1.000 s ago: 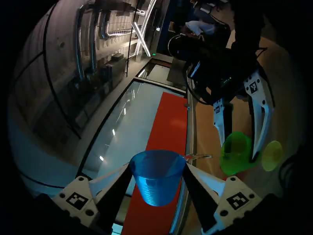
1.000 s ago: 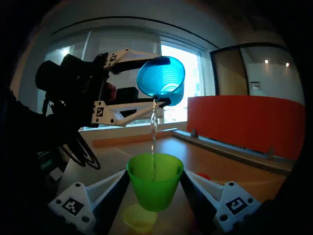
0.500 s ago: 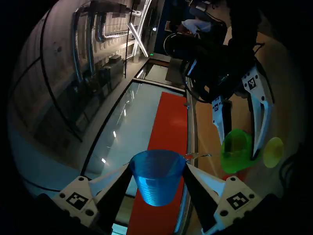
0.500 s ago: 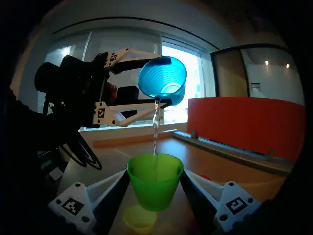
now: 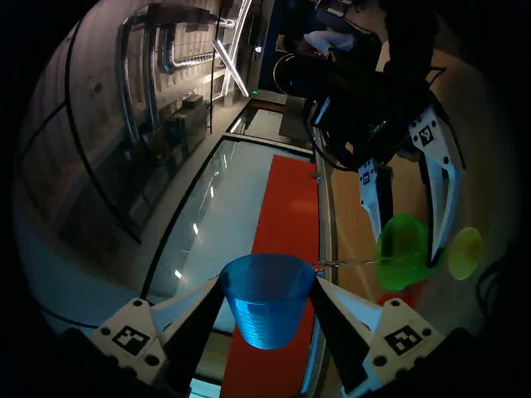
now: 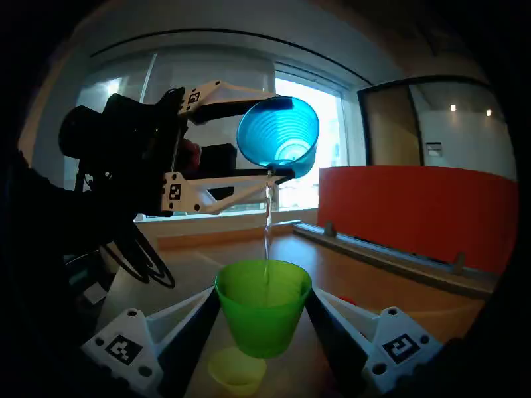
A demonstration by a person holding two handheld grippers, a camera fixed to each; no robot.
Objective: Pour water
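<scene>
Our left gripper clamps the tilted blue cup directly above the green cup, which our right gripper pinches. 1 thin water stream falls inside the green cup's rim; we judge any sideways drift would spill it onto the table beside it.

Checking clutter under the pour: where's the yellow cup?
Right gripper view: the yellow cup sits on the table, low in frame, just below the green cup held in the right gripper.

Translucent plastic blue cup, green cup; glossy wooden table.
</scene>
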